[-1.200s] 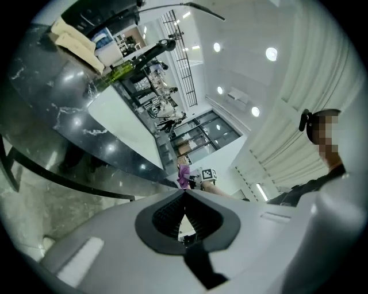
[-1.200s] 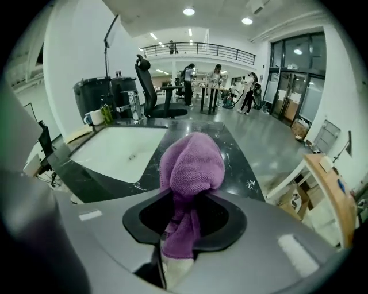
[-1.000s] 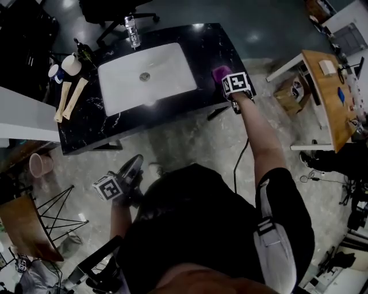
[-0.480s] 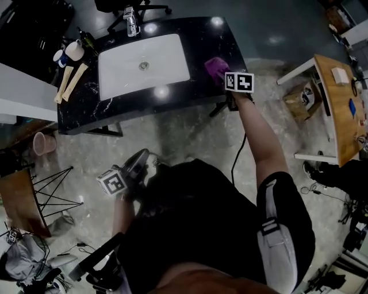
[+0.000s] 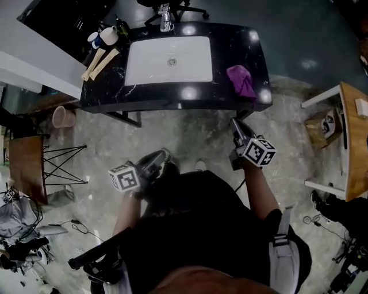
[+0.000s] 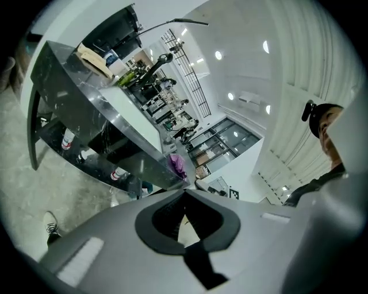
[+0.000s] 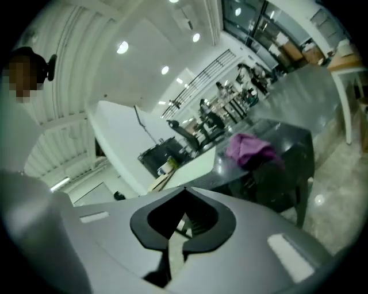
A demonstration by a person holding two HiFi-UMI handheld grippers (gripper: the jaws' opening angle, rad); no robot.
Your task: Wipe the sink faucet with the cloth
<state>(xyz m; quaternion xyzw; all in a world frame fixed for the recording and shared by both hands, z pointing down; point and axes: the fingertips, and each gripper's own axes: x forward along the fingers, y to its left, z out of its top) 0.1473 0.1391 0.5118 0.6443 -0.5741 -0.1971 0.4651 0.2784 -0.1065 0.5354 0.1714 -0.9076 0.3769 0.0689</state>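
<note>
lying crumpled on the black countertop (image 5: 230, 46) right of the sink (image 5: 144, 66), the purple cloth (image 5: 240, 80) is untouched. the faucet (image 5: 165, 17) stands behind the sink. left gripper (image 6: 184, 192) and right gripper (image 7: 185, 192) are closed, empty, well short of the sink over marbled floor (image 5: 190, 129). only the left gripper view shows bottles (image 6: 68, 139) beneath the sink.

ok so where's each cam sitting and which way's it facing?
Head view: on the head, steeply down at counter, sink, cloth; shows torso, arms, left tongs, right tongs.
Left gripper view: on left tongs, along shut jaws at the counter's edge.
Right gripper view: on right tongs, along shut jaws at the cloth.
Shared: all three see the cloth.
</note>
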